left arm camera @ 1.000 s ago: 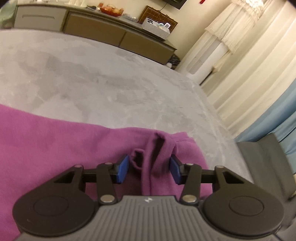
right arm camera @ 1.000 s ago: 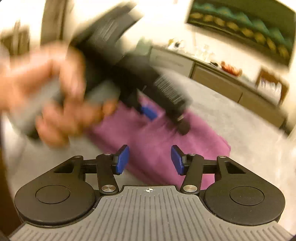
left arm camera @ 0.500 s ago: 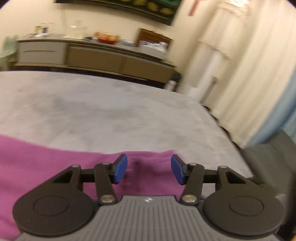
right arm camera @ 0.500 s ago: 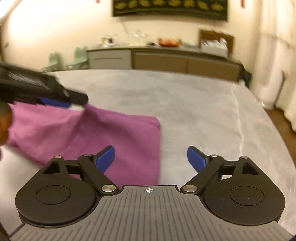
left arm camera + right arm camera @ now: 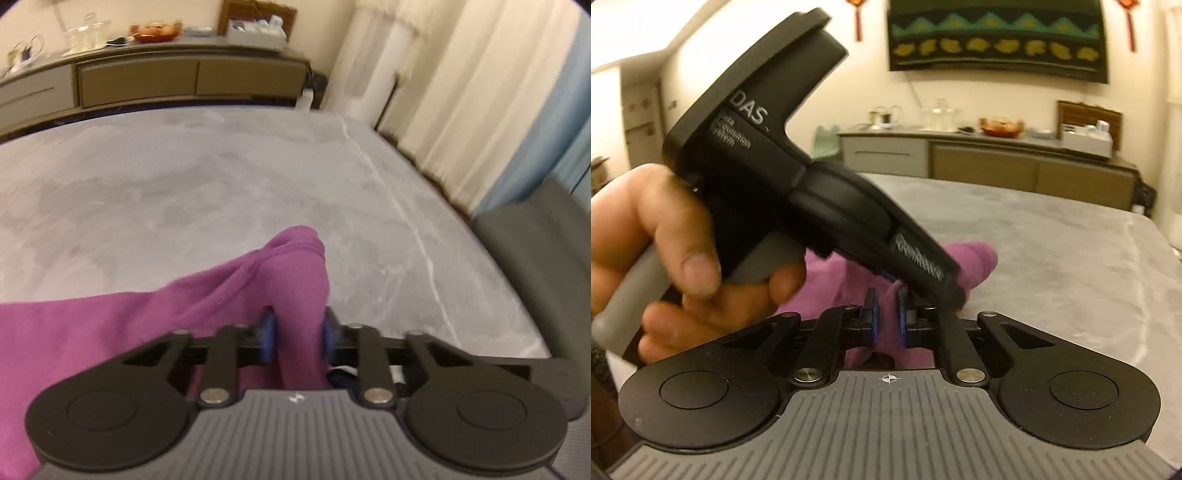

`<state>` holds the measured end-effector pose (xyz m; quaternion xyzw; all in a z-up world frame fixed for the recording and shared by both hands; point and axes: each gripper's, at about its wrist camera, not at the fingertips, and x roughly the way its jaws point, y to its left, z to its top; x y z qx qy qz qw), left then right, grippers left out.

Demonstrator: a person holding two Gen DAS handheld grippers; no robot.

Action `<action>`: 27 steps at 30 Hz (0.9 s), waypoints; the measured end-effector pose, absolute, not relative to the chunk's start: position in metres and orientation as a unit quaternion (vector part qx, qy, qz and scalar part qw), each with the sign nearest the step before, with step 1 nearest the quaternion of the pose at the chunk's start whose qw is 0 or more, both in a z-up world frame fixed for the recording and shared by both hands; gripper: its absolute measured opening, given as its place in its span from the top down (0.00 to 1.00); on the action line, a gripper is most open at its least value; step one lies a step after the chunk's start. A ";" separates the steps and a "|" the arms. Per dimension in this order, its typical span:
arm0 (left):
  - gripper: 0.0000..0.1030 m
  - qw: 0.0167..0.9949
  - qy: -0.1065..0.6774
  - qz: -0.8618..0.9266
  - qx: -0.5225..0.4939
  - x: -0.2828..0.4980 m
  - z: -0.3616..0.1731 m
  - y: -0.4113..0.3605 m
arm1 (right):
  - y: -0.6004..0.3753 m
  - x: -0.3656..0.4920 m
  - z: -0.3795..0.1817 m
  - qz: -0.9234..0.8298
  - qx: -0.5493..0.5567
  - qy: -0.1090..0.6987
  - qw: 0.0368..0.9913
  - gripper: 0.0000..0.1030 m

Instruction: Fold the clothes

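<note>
hidden: left gripper [image 5: 886, 273] tips behind its own body, right view | cut off: purple cloth [image 5: 110, 332] at left edge, left view; hand [image 5: 665, 240] at left edge | blurred: sideboard [image 5: 155, 74] items | hidden: cloth under both gripper bodies

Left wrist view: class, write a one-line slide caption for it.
The left gripper closes on a raised fold of the purple garment, lifting it off the grey bed.

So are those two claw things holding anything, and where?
Both are closing on the purple garment: the left gripper on a bunched hemmed edge, the right gripper on a small fold nearby.
</note>
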<state>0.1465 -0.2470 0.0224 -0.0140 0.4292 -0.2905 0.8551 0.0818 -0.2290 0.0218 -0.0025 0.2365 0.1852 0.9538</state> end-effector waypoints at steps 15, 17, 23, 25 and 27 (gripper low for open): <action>0.71 0.864 0.447 -0.180 -0.149 0.140 0.003 -0.043 | -0.126 0.139 -0.019 0.244 -0.042 0.332 0.910 0.66; 0.63 0.872 0.443 -0.163 -0.129 0.141 0.006 -0.044 | -0.114 0.142 -0.021 0.233 -0.071 0.332 0.911 0.66; 0.59 0.907 0.378 -0.137 -0.121 0.117 0.032 -0.036 | -0.109 0.146 -0.004 0.230 -0.090 0.323 0.914 0.65; 0.58 0.904 0.374 -0.160 -0.134 0.108 0.032 -0.034 | -0.117 0.137 0.016 0.230 -0.067 0.287 0.927 0.65; 0.58 0.890 0.407 -0.164 -0.126 0.112 0.017 -0.039 | -0.116 0.144 0.019 0.220 -0.071 0.279 0.932 0.65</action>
